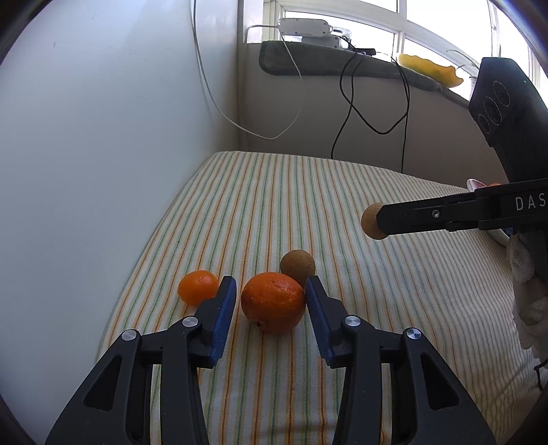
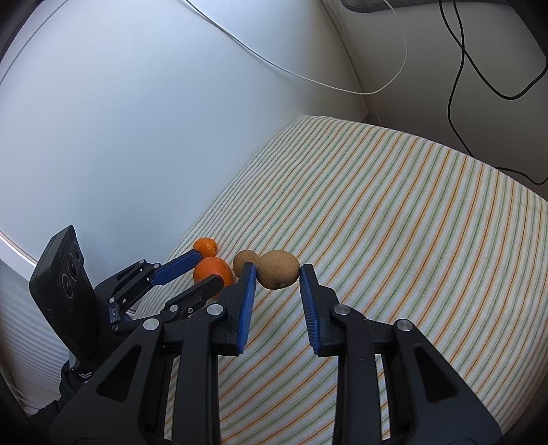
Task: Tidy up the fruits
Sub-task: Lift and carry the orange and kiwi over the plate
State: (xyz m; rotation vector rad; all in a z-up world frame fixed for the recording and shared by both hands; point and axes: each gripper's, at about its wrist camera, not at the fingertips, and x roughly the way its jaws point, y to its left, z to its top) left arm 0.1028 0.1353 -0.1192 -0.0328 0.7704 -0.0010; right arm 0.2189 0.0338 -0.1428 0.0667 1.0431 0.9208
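A large orange [image 1: 273, 302] lies on the striped cloth [image 1: 274, 205] between the fingers of my open left gripper [image 1: 270, 285], which do not press it. A small tangerine [image 1: 198, 287] sits left of it and a brown kiwi [image 1: 297, 265] just behind. My right gripper [image 2: 278, 270] holds a second kiwi [image 2: 278, 269] between its blue pads; in the left wrist view it [image 1: 373, 220] hangs above the cloth at the fingertips. The right wrist view also shows the orange [image 2: 213, 270], tangerine [image 2: 205, 247], first kiwi [image 2: 245, 260] and left gripper [image 2: 202, 270].
A white wall [image 1: 102, 137] runs along the cloth's left edge. White and black cables [image 1: 346, 102] hang at the back. A sill holds a white device [image 1: 304, 29] and a yellow object [image 1: 430, 68]. A plate edge [image 1: 477, 185] shows behind the right gripper.
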